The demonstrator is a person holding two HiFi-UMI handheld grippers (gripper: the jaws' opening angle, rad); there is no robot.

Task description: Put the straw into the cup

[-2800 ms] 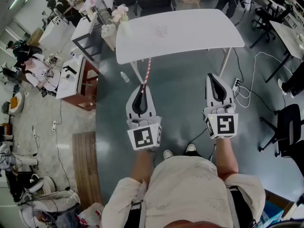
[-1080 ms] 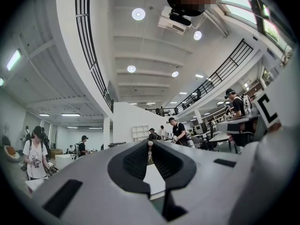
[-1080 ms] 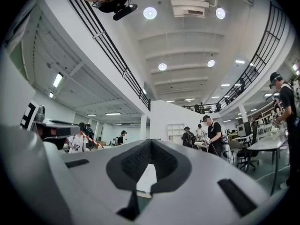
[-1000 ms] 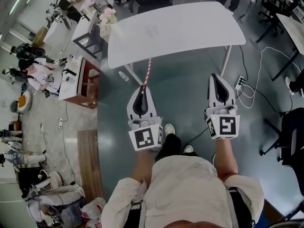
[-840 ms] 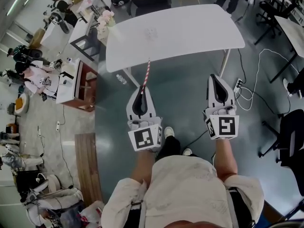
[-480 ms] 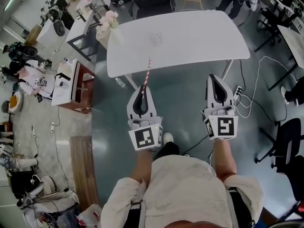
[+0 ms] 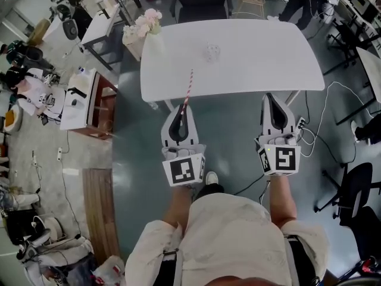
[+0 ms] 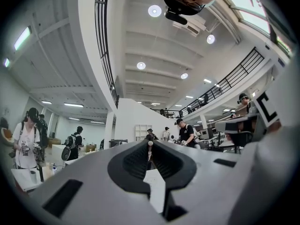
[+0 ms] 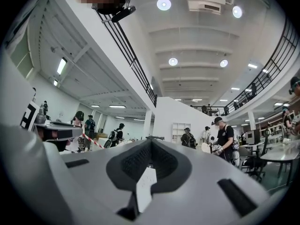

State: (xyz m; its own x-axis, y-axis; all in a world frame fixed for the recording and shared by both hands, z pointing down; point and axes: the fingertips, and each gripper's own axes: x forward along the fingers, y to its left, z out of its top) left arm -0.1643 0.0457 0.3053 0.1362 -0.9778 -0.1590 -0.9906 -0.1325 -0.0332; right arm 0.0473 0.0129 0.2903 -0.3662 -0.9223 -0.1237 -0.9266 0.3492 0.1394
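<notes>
The left gripper [image 7: 182, 108] pinches the straw [image 7: 188, 86] low, leaving its length free for the cup [image 7: 211, 53], 1 o'clock ahead on the bench [image 7: 268, 52]. The right gripper [image 7: 271, 98] idles, jaws closed, empty.

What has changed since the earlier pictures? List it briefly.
The person has stepped toward the table, so it and the cup sit nearer in the head view; the straw tip now overlaps the table's near edge. Unchanged: left gripper shut on the straw, right gripper shut and empty.
</notes>
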